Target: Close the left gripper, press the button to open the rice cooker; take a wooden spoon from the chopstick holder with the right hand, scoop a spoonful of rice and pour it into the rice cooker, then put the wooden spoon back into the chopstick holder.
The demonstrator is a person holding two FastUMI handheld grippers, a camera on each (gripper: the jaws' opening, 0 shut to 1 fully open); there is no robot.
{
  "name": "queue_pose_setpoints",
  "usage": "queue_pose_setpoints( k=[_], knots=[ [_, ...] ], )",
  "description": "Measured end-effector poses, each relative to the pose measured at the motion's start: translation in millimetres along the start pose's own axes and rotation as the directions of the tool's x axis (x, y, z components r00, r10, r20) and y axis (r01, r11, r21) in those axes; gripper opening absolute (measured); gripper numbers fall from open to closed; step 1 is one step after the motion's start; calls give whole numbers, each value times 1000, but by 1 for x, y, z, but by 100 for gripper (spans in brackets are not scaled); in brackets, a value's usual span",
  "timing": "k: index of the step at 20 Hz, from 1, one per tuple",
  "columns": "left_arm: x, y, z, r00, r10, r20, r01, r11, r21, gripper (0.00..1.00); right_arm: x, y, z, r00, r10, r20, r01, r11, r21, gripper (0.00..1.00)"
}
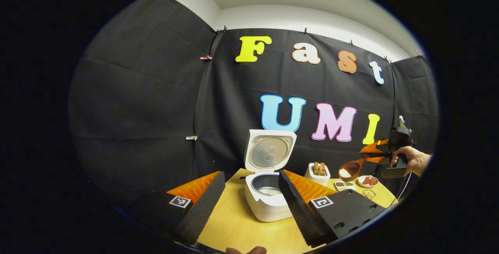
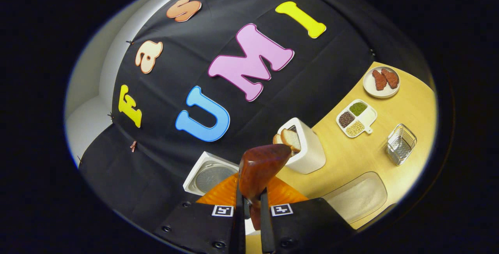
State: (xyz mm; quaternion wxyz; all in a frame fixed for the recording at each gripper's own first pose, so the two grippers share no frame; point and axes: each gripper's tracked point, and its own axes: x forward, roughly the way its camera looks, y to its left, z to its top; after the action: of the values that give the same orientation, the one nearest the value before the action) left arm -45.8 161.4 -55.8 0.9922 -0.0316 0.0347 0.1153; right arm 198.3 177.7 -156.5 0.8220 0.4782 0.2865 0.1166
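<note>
Left gripper (image 1: 249, 191): fingers spread wide, holding nothing; the rice cooker (image 1: 269, 201) sits between them, lid up.
Right gripper (image 2: 252, 207): fingers clamped on the wooden spoon (image 2: 259, 168).
Wooden spoon: bowl carries rice, raised beside the toaster (image 1: 317, 173).

Left gripper view faces the rice cooker (image 1: 269, 191) nearby (right gripper view tilts above it).
</note>
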Motion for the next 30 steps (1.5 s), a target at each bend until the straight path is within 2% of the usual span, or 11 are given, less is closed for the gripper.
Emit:
queue_pose_setpoints(
  k=[6,7,8,13,16,21,24,27,30],
  knots=[
    [0,19,-4,1000,15,-8,-15,1000,-2,96,60,60,-51,998,41,-38,-43,998,-50,20],
    [1,23,-4,1000,17,-4,-17,1000,6,95,71,66,-60,998,39,-43,-42,997,-67,15],
    [3,26,-4,1000,16,-2,-16,1000,12,95,82,69,-67,998,33,-47,-37,996,-81,20],
    [14,38,-10,1000,-2,-1,2,1000,4,95,133,81,-102,999,25,-41,-31,988,-154,20],
    [23,44,-20,1000,-3,-22,3,1000,-6,96,159,75,-117,999,-2,-37,-7,968,-252,20],
    [37,59,-34,998,16,-54,-16,1000,8,96,187,76,-134,1000,-5,-26,-7,899,-438,19],
    [41,60,-40,998,12,-64,-10,1000,26,95,201,77,-145,999,-8,-37,-14,843,-538,20],
    [44,61,-42,998,14,-69,-13,1000,10,95,205,87,-155,999,15,-45,-40,768,-639,20],
    [41,63,-45,997,22,-80,-22,1000,2,95,206,100,-161,997,48,-55,-73,677,-732,19]
  ],
)
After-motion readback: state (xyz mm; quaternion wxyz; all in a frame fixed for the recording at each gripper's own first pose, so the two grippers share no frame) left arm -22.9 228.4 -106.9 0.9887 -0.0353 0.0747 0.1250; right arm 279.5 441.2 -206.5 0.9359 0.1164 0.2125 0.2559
